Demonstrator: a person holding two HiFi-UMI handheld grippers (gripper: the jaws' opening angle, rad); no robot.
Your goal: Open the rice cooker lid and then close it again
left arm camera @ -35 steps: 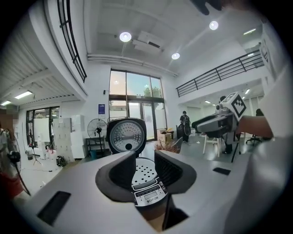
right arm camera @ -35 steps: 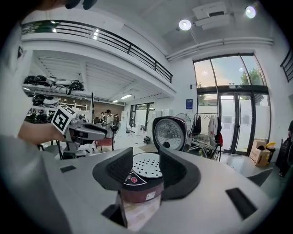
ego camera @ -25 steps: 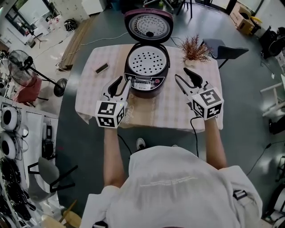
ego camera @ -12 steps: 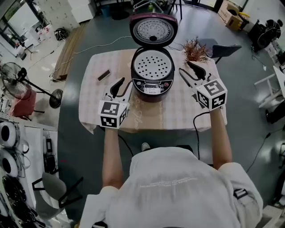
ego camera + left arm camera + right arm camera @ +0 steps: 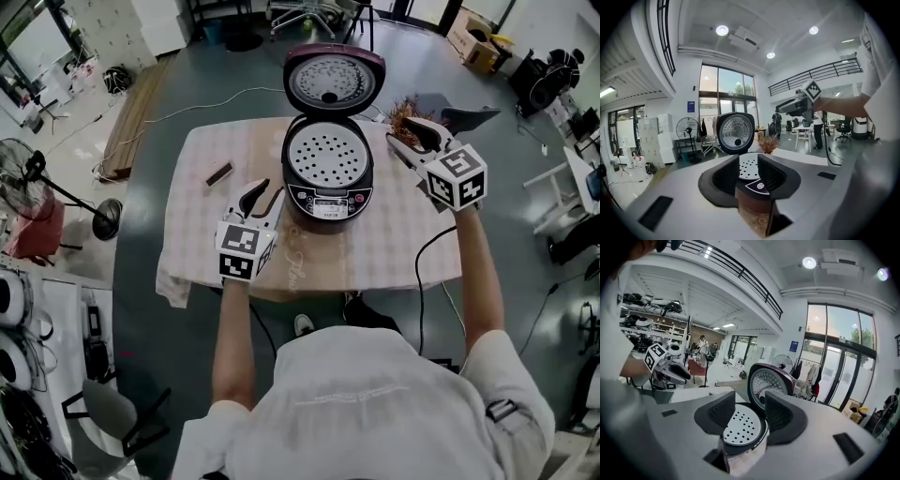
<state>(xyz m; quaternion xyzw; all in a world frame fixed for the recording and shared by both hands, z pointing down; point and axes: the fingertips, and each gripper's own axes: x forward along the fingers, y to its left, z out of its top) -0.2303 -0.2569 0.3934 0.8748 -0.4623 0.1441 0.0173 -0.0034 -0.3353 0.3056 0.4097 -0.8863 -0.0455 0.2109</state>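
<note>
The rice cooker point(image 5: 328, 173) stands in the upper middle of the head view, on the far half of the cloth-covered surface point(image 5: 202, 159), with its control panel facing the person. Its lid point(image 5: 333, 82) is swung fully up at the far side, so the round inner face shows. A white perforated tray covers the pot's mouth.

The left tongs point(image 5: 266, 192) sit to the lower left of the cooker, near its front left corner and apart from it. Their 2 jaws are spread with nothing pinched. In the left gripper view, the cooker's front and open lid show through the gap.

The right tongs point(image 5: 398, 133) are at the cooker's right, close beside the pot rim but not touching it. They are also spread and empty, and their own view frames the tray and lid between the jaws.

A reddish dried sprig point(image 5: 409, 103) lies just behind the right tongs. A small dark bar point(image 5: 218, 172) lies on the surface left of the cooker.
</note>
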